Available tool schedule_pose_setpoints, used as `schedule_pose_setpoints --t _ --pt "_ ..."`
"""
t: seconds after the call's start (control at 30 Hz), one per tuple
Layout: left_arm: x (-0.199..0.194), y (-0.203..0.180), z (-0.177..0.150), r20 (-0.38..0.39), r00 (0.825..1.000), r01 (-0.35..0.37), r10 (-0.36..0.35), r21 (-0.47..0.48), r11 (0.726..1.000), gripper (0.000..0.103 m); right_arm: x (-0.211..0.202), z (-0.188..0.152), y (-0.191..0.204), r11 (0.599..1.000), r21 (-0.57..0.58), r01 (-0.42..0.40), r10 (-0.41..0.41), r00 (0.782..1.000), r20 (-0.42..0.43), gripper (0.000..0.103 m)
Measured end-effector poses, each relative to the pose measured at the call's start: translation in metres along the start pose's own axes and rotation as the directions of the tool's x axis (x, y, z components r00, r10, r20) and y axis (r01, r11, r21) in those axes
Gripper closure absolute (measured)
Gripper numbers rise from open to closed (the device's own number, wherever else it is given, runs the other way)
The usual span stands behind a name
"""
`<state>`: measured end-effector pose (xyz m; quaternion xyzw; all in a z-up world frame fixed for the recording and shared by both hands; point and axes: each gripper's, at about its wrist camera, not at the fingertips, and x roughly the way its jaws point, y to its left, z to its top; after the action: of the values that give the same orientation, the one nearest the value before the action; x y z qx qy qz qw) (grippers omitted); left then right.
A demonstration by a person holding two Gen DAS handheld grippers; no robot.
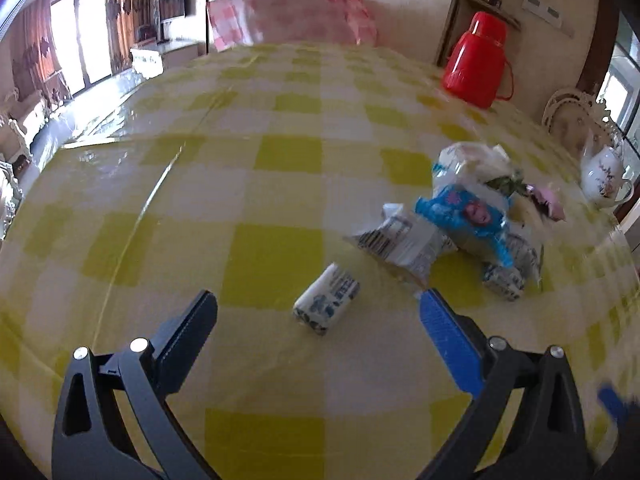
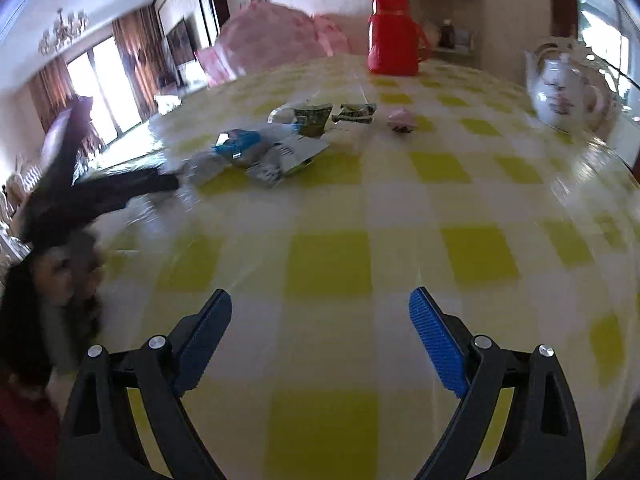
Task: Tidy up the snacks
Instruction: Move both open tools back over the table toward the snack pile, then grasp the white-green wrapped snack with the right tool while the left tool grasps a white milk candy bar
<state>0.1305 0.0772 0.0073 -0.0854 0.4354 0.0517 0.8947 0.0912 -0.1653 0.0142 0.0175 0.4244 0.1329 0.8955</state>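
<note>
1. Surface: the counter (image 1: 280, 184) carries a glossy yellow-and-white checked cover.
2. Snacks, main group: a loose pile of snack packets (image 1: 452, 216) lies right of centre in the left wrist view. It includes a blue wrapper with a pink print, white wrappers with barcode panels, and a clear bag at the far side. The packets overlap and touch one another; motion blur hides the print.
3. Snack, separate: one small white packet (image 1: 326, 305) with blue markings lies on its side, apart from the pile and just beyond the left hand-held gripper (image 1: 318, 306).
4. Left hand-held gripper: jaws spread wide, nothing between them.
5. Right hand-held gripper (image 2: 320, 304): jaws spread fully, nothing between them, over bare checked cover, well apart from the pile.
6. Other items: a red thermos jug (image 1: 476, 62) and a white floral teapot (image 1: 604, 176) stand at the far edge.
</note>
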Motion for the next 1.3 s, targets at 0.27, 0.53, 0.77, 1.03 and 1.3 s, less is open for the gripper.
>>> schedule_pose_setpoints --t 0.27,0.53,0.77,1.03,1.3 --pt "0.000 0.009 0.002 0.022 0.998 0.065 -0.064 -0.056 0.996 0.002 0.043 0.076 0.005 0.994 -0.035 -0.102 0.105 0.991 0.089 0.041" --pt "0.001 0.003 0.002 0.005 1.000 0.029 -0.029 -0.025 0.999 0.002 0.089 0.104 0.028 0.973 -0.220 -0.064 0.067 0.998 0.006 0.041" --pt "-0.001 0.001 -0.001 -0.009 1.000 0.016 -0.016 0.012 1.000 0.002 0.059 0.073 0.029 0.945 -0.326 -0.033 0.030 0.999 -0.014 0.055" --pt "0.001 -0.010 -0.008 -0.045 0.998 -0.043 0.048 0.114 0.993 0.002 0.006 0.022 -0.008 0.932 -0.362 -0.025 0.017 1.000 -0.025 0.049" --pt "0.000 -0.012 -0.010 -0.048 0.998 -0.034 0.041 0.134 0.990 0.002 0.024 0.022 -0.013 0.938 -0.345 -0.037 0.019 0.998 -0.057 0.033"
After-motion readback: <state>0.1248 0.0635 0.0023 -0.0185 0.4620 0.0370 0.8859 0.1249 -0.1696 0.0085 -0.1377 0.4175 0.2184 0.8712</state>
